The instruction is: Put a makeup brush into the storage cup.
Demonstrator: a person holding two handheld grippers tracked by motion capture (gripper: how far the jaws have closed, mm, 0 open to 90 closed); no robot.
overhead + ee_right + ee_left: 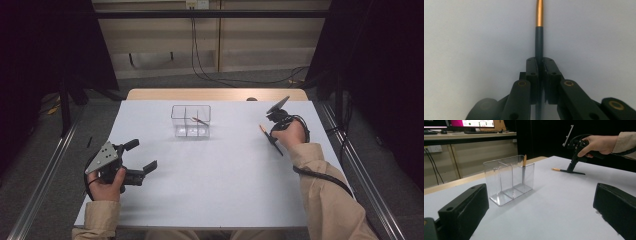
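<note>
We see the right gripper point(272, 136) with its jaws pressed together on a dark pen with an orange tip point(539, 37). In the right gripper view the pen runs straight out ahead from between the pads, orange end farthest from the jaws, over the white table point(474, 37). In the left gripper view that gripper point(574, 171) points down at the table and the pen point(564, 170) lies level at its tips, touching or just above the surface; we cannot tell which.

The left gripper point(145, 169) sits well apart on the other side, held by the left hand point(107, 186), jaws spread wide with nothing between them. Ahead of its jaws stands a clear divided box point(509, 180) holding one upright pen with an orange top point(524, 168) in the compartment farthest from it. In the high view the box point(191, 121) is off to the left of the right gripper, well apart from it, nearer the table's far edge.
</note>
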